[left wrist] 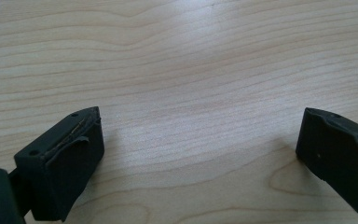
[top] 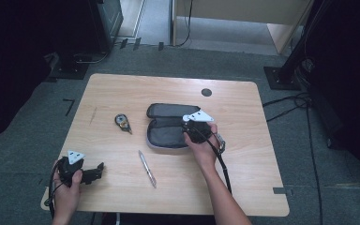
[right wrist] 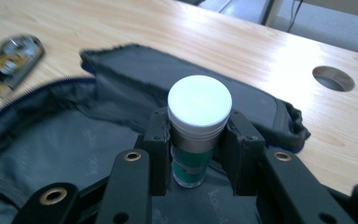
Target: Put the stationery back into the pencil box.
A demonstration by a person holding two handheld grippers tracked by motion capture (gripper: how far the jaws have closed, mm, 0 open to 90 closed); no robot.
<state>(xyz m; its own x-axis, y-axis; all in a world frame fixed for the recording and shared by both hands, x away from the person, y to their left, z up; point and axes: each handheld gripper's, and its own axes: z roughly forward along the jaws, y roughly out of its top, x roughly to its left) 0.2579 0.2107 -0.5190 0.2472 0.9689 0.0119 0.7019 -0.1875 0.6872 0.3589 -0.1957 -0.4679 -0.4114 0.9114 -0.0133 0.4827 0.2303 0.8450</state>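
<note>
Right gripper (right wrist: 199, 154) has its two black jaws clamped on a small cylinder, a glue stick (right wrist: 198, 128) by the look of it, with a white cap and a green-and-silver body, held upright over the open pencil case (right wrist: 74, 140). From the high view the same gripper (top: 193, 127) sits low over the dark grey case (top: 166, 133), which lies unzipped and spread flat near the middle of the wooden table (top: 243, 108). I would say the step in hand is packing: the stick is being carried into the case and is about at the point of being put down, though I cannot tell whether its bottom end already touches the lining. The next move, as I judge it, calls for lowering or tipping the stick so it lies inside the case, well within the zip edge, and only then letting the jaws part; released while upright, it may topple and roll out. Off at the near left corner, the left gripper (top: 93, 172) rests on the table with its jaws spread wide and nothing between them, bare wood showing in the gap. A pen (top: 147, 168) lies just in front of the case and a small tape dispenser (top: 122, 122) to its left, both apart from it and probably waiting their turn.
</note>
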